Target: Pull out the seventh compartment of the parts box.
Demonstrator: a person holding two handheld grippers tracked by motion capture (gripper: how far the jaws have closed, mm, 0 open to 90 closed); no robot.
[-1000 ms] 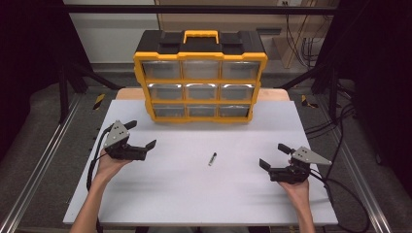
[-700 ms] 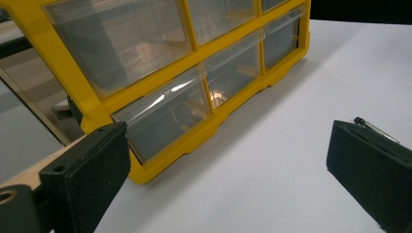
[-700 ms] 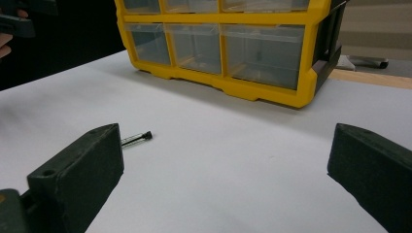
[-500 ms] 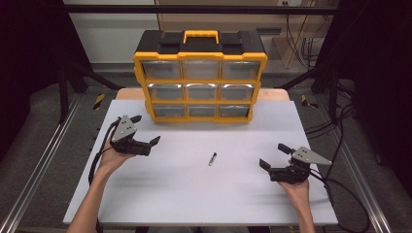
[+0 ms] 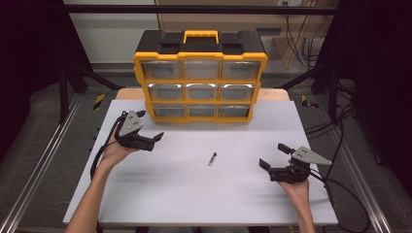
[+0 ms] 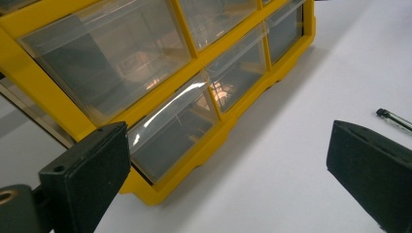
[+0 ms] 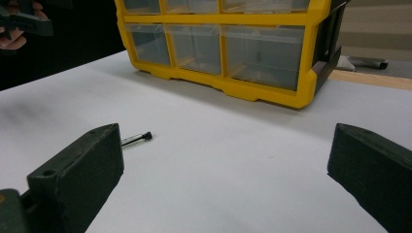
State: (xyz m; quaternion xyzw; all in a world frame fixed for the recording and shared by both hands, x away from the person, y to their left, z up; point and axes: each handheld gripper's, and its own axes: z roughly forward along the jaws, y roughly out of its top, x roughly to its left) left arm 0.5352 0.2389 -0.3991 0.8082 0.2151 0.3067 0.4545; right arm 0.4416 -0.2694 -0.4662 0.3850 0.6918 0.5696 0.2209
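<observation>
A white tabletop (image 5: 194,194) sits inside a dark frame of rails, with cables trailing over the floor at the right. From the high view, a yellow drawer cabinet (image 5: 200,77) with a black top and yellow handle stands at the far edge of the white surface, its nine clear drawers facing the person. A small bolt (image 5: 212,158) lies alone on the bare white near the middle, well apart from both tools. The left gripper (image 5: 151,140) is held above the table just in front of the cabinet's lower left corner, its jaws spread and holding nothing. The right gripper (image 5: 272,162) rests low near the right front of the table, jaws likewise parted and empty, pointing toward the bolt.

In the left gripper view, the two black jaws stand wide apart at the bottom corners with only white surface between them. The cabinet (image 6: 160,82) runs tilted across the upper left, and its lower left drawer (image 6: 170,136) is the nearest to the left jaw, near but not touching. The bolt (image 6: 394,118) shows at the right edge, above the right jaw.

In the right gripper view, the jaws are again released, far apart. The bolt (image 7: 136,139) lies on the white surface just beyond the left jaw's tip. The cabinet (image 7: 228,43) stands farther back, and the other gripper (image 7: 22,19) shows at the top left corner.
</observation>
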